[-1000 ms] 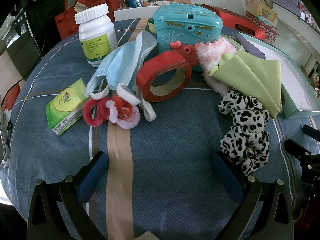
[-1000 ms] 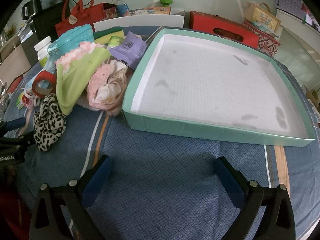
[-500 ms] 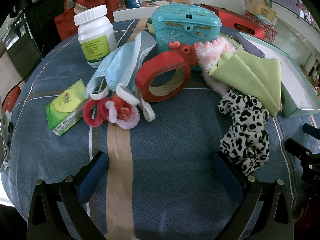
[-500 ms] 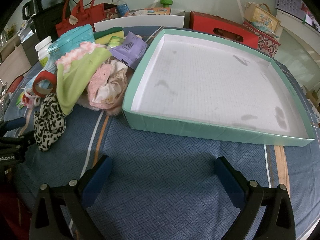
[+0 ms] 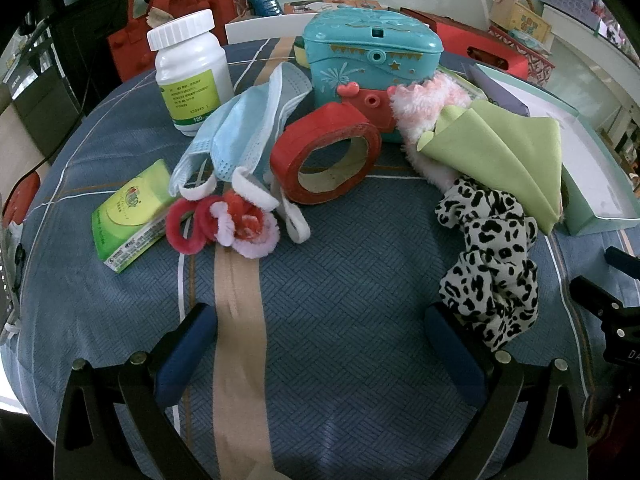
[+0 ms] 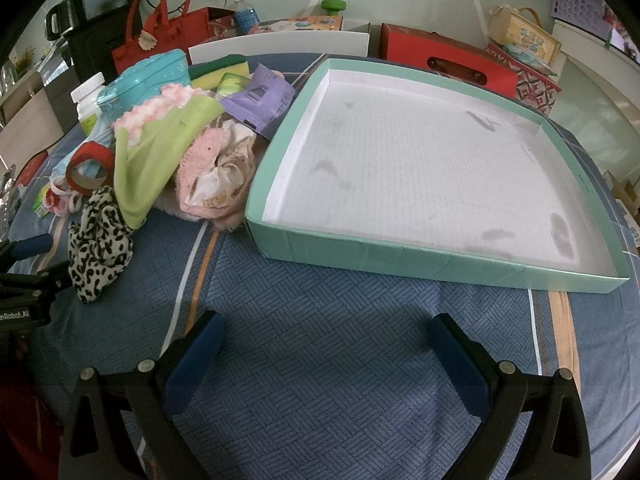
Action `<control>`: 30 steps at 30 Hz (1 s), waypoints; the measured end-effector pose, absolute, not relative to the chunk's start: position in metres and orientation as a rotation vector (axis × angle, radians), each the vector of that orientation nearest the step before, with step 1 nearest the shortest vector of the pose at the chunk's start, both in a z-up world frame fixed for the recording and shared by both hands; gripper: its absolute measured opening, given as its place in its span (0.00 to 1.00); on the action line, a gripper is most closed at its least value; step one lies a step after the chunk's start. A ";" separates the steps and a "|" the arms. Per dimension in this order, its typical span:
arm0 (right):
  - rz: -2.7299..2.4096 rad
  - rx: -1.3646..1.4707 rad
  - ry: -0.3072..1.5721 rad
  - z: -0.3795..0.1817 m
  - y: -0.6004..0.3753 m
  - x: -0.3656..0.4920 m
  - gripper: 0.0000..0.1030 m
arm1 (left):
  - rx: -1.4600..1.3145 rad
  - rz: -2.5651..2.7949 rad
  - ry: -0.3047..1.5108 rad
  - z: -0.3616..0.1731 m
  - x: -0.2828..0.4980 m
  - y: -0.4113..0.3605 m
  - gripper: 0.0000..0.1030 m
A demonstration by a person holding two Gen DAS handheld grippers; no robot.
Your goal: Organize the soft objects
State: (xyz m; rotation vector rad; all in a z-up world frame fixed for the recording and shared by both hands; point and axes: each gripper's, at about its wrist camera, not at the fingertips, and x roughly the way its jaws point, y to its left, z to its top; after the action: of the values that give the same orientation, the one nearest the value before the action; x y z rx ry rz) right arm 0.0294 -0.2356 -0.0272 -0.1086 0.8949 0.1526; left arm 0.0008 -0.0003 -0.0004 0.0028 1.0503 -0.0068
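Blue woven cloth is covering the bench (image 5: 340,280), and clutter is crowding the upper half of the left wrist view. Both tools are hanging over bare cloth, jaws spread wide and gripping nothing: the left tool (image 5: 320,344) low in its frame, the right tool (image 6: 326,350) likewise. Nearest the left tool, at lower right of its view, a leopard scrunchie (image 5: 490,264) is lying just beside its right finger. It looks light and limp, so I would judge it easiest to pinch across one bunched fold. Above it a green cloth (image 5: 508,148) is draping over pink fluff (image 5: 424,100); taking it at a folded edge seems safest, since it may slide. In the right wrist view a tray (image 6: 436,264) is sitting empty at centre right, probably the destination.
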 end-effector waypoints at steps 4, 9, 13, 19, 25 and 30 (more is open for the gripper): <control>0.155 -0.113 0.893 -0.027 -0.236 0.029 1.00 | 0.004 -0.008 1.048 -0.001 0.001 0.000 1.00; 0.158 -0.113 0.892 -0.027 -0.237 0.028 1.00 | 0.005 -0.009 1.047 -0.002 0.001 0.000 1.00; 0.160 -0.113 0.891 -0.027 -0.238 0.028 1.00 | 0.005 -0.010 1.047 -0.002 0.001 0.000 1.00; 0.159 -0.113 0.891 -0.027 -0.237 0.028 1.00 | 0.005 -0.009 1.047 -0.002 0.001 0.000 1.00; 0.158 -0.112 0.891 -0.027 -0.237 0.028 1.00 | 0.005 -0.010 1.046 -0.002 0.002 0.000 1.00; 0.158 -0.112 0.891 -0.028 -0.237 0.028 1.00 | 0.006 -0.010 1.046 -0.002 0.001 0.000 1.00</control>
State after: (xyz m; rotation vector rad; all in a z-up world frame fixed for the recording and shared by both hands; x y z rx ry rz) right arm 0.0277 -0.2372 -0.0275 -0.1125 0.8906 0.1580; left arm 0.0015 -0.0002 -0.0022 0.0061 1.0463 -0.0101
